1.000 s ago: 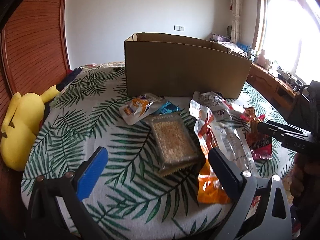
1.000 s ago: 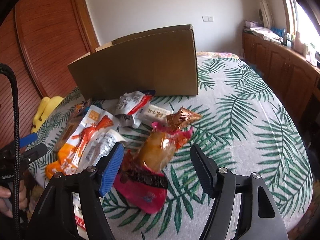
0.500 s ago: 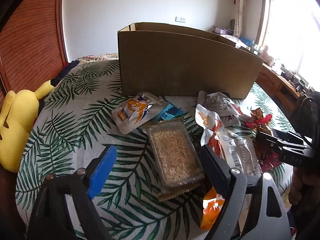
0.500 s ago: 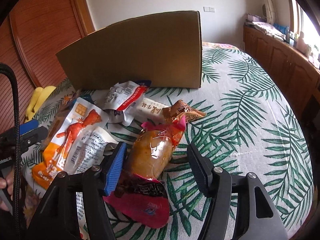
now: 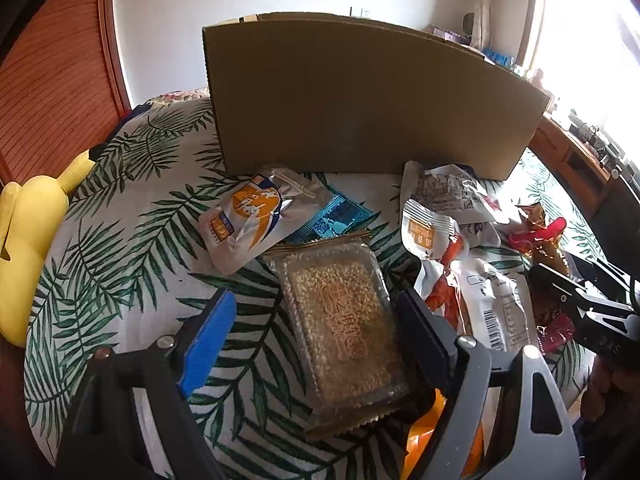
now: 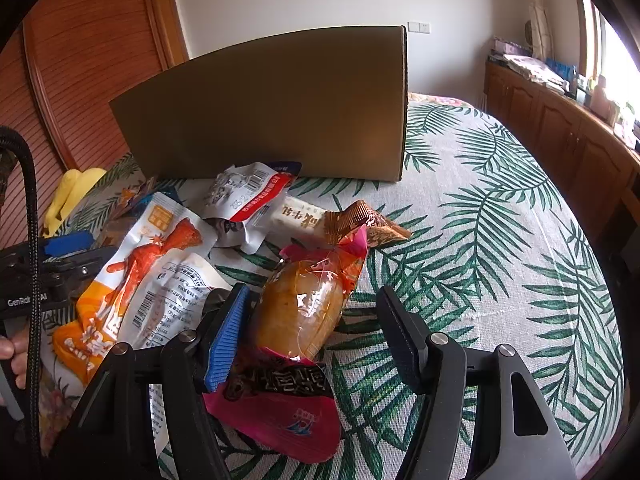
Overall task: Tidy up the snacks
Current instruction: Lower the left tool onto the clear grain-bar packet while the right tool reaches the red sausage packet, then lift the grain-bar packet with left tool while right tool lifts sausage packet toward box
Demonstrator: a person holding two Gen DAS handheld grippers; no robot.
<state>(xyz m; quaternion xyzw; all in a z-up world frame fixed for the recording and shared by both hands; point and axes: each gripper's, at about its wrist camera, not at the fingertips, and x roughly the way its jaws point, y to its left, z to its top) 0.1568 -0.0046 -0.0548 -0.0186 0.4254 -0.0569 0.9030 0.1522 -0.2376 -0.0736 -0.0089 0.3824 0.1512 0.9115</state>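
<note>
Between left fingers (image 5: 216,336), sesame snack pack (image 5: 344,328), untouched

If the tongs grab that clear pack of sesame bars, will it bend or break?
The sesame bar pack looks like a flat tray inside clear wrap, so it should stay fairly stiff, not flop. The glossy film may be slippery against the left tongs, which straddle it without pressing. The bars look brittle, so a hard squeeze might crack them.

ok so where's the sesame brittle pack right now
In the left wrist view the sesame brittle pack lies on the leaf-print cover between the open left tongs, just below the blue sachet and white-orange pouch.
</note>
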